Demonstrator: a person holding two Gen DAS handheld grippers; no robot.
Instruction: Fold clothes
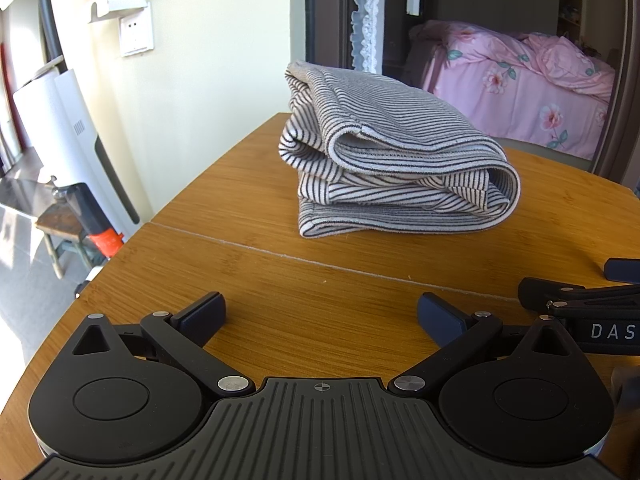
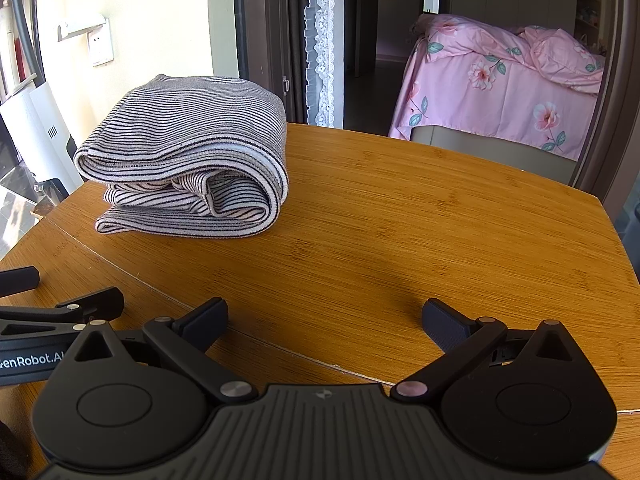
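Since the desk (image 2: 400, 220) is the biggest thing here, start there: bare wood w/ a seam line running across it, nothing else on it but the garment and my two tools. Striped garment (image 1: 384, 160) sits folded in a thick stack toward the far side, well apart from both grippers; from the right wrist view it's at the far left of the desk, near that edge.

Risks, as I judge them:
- Stack looks loose. Top layer is a rolled-over flap, inner layers bunched & uneven. A nudge from the side could spill it open, esp. toward the near desk edge on that side.
- Grabbing only the top flap would peel it off, undoing the fold.
- Inner white-striped layer pokes out; snagging it w/ a finger would drag the middle out.

Left gripper (image 1: 320, 316): fingers spread wide, holding nothing, low over the desk. Right gripper (image 2: 324, 316): same, wide & empty. They sit just beside each other, so a fast reach could knock one into the other.
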